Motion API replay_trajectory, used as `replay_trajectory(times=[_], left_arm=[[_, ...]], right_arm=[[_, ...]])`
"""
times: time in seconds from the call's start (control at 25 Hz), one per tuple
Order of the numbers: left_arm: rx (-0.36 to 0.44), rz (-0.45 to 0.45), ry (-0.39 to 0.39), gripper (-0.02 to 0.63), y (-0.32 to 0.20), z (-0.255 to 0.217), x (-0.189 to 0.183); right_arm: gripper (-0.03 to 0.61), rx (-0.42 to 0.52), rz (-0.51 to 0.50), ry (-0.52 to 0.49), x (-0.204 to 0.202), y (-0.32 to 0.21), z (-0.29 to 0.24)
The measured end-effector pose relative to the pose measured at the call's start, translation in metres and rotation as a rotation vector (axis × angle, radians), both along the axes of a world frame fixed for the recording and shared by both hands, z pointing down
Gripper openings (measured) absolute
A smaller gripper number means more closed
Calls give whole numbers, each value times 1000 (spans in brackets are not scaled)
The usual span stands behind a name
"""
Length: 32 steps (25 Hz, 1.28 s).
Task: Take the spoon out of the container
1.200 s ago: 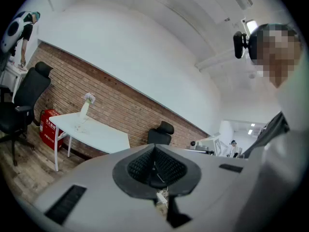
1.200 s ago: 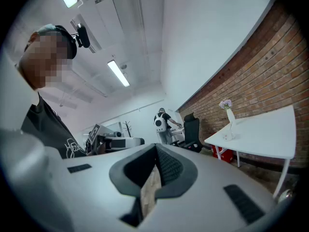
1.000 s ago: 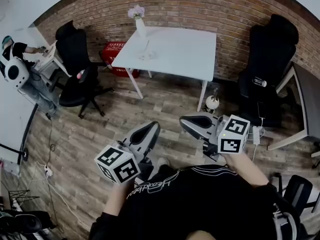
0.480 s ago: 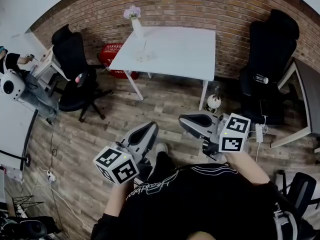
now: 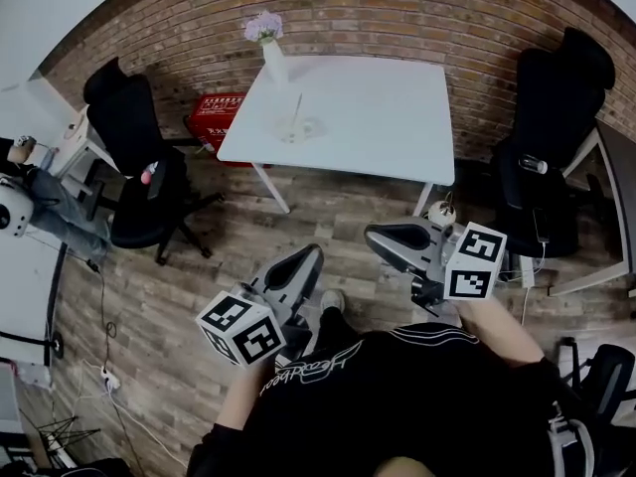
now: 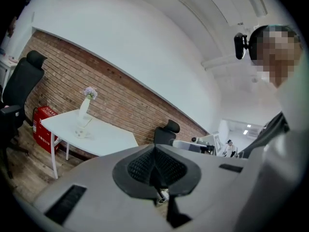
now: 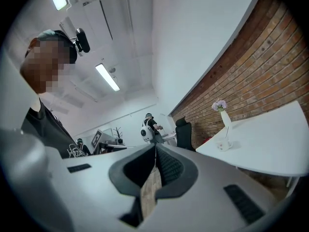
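Observation:
A small clear container (image 5: 295, 125) with a thin spoon standing in it sits on the white table (image 5: 388, 117), beside a white vase (image 5: 275, 64) of purple flowers. Both grippers are held low over the wooden floor, well short of the table. My left gripper (image 5: 303, 260) is shut and holds nothing. My right gripper (image 5: 382, 238) is also shut and empty. In the left gripper view the container (image 6: 79, 131) and vase (image 6: 85, 107) are far off at left. In the right gripper view the container (image 7: 223, 144) stands by the vase (image 7: 225, 118) on the table (image 7: 270, 146).
Black office chairs stand at the left (image 5: 134, 157) and right (image 5: 552, 127) of the table. A red crate (image 5: 214, 117) lies under the table's left end. A seated person (image 5: 45, 192) is at far left, a dark desk (image 5: 618, 192) at far right, and cables (image 5: 99, 316) trail on the floor.
The head view has shifted, and the table now looks a little larger and further right. Both grippers stay shut and have drifted slightly right.

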<state>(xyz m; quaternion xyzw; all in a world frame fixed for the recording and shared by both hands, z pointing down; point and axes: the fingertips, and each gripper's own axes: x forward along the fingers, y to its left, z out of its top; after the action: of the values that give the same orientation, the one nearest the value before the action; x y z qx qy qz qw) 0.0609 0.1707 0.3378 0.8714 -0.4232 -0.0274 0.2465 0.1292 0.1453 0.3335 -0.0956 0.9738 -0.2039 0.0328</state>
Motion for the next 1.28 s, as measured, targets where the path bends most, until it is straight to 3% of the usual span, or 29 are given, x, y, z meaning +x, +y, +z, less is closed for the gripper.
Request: replay_trajectory(times=[0.32,0.6,0.92,1.28], left_arm=[[-17,70,-4,5,-135,-14,-96],[-19,85,-8,5,-220,-12,-158],[-53,117,22,5,-278,10,-167],[-86,123,0,5,-354,24,-176]], right_arm=[[-3,-43,81,8,-91,-131,-11],[-3,-53,149,11,-136,-212,-9],[-3,-91,187,16,-150,-268,11],[-3,-135,200,16,-155,-347,26]])
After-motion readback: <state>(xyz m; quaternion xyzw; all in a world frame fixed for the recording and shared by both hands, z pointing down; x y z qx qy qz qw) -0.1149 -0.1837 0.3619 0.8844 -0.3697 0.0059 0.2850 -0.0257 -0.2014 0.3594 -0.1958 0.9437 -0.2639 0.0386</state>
